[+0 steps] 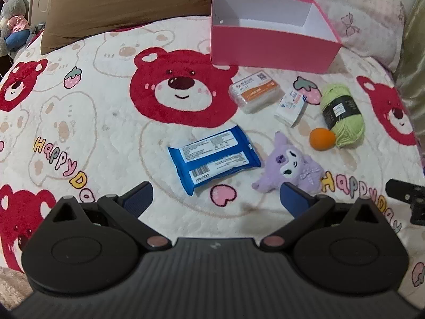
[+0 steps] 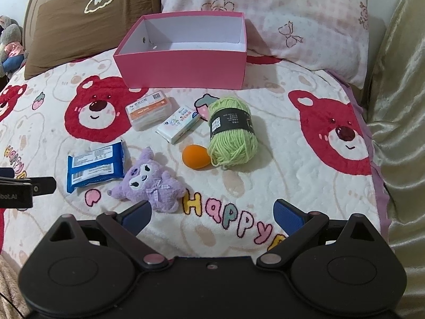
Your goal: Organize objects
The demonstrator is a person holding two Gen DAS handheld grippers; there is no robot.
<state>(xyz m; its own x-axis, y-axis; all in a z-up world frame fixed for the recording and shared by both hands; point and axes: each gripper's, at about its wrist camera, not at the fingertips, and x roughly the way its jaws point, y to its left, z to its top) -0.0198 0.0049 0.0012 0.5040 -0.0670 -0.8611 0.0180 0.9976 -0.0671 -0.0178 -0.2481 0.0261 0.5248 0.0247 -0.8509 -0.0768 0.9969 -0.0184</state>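
1. The pink box (image 2: pixel 183 71) stands open-topped toward the bed's (image 2: pixel 279 159) pillow end, nothing visible inside.
2. Green yarn skein (image 2: pixel 231 130), blue wipes pack (image 1: pixel 213 158) and purple plush (image 2: pixel 152 183) lie nearer.
3. The plush sits just ahead of the right hand-held gripper (image 2: pixel 212 212); the wipes' long axis runs crosswise before the left hand-held gripper (image 1: pixel 216 198).
4. Both spread wide, holding nothing.

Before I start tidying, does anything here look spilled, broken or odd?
Nothing stands out. The pink box sits upright and empty; the yarn, plush and blue packet lie loose, intact.
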